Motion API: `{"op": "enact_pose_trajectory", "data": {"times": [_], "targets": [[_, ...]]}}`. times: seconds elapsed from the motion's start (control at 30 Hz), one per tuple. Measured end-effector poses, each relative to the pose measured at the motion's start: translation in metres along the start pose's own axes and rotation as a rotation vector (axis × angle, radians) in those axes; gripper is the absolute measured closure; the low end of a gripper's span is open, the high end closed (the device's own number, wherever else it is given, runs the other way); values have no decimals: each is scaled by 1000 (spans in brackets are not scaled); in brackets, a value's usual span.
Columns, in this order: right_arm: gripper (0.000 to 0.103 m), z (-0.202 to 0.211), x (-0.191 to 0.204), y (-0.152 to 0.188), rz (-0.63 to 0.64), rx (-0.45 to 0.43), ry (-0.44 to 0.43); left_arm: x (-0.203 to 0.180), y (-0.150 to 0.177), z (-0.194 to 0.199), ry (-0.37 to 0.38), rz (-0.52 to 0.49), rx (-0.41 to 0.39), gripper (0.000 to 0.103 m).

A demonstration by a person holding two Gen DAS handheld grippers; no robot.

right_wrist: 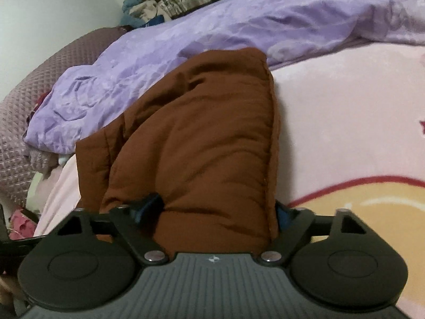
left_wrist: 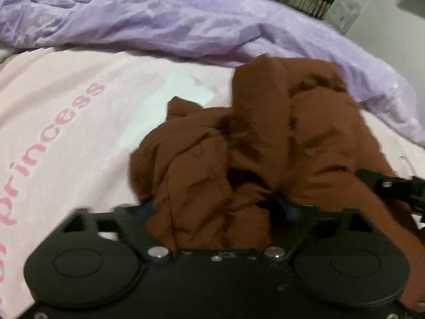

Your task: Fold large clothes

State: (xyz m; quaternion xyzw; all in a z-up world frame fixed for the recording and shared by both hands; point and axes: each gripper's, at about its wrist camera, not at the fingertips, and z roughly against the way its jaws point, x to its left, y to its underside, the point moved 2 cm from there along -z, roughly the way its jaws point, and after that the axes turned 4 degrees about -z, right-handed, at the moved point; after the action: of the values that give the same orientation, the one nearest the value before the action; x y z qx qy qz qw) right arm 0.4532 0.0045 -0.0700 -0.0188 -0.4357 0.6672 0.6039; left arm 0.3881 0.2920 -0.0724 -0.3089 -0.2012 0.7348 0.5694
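A brown padded jacket (left_wrist: 255, 138) lies bunched on a pink bed blanket (left_wrist: 66, 122). In the left wrist view, crumpled folds of it fill the gap of my left gripper (left_wrist: 217, 204). They cover the fingertips, and only bits of the blue pads (left_wrist: 288, 208) show at either side. In the right wrist view, a thick quilted flap of the jacket (right_wrist: 202, 133) sits between the fingers of my right gripper (right_wrist: 216, 210). The left fingertip (right_wrist: 148, 203) dents the padding and the right pad sits against the seam edge. A black gripper part (left_wrist: 390, 184) shows at the right edge of the left wrist view.
A rumpled lilac duvet (left_wrist: 164, 18) lies along the far side of the bed behind the jacket. The pink blanket (right_wrist: 345, 122) has pink lettering and a yellow print. A quilted mauve headboard or cushion (right_wrist: 24, 111) and curtains stand beyond.
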Motion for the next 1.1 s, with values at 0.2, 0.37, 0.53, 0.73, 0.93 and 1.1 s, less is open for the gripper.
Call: {"op": "enact_pose_trajectory", "data": {"times": [0.2,0.37,0.53,0.73,0.93,1.1], "targets": [[50,29,16,-4,61,-35,-18,-22,-6,28,-69,-54,-49,69],[52,63,7,-16,18,-51,-89,-48,-19,66,-50,-74,-128,72],[52,119,-6,-30,48,-133,-56,-100,-30,85,11,-132,-175,73],[51,186,-57,-43,25,-183,18,-176,-32,76,136,-188,-165,73],[47,228,-129,-40,-44,-182,91,-240,-16,39,266,-257,-96,71],[28,197,-180,-14,-122,-99,258,-244,0,-33,273,-191,80,34]]}}
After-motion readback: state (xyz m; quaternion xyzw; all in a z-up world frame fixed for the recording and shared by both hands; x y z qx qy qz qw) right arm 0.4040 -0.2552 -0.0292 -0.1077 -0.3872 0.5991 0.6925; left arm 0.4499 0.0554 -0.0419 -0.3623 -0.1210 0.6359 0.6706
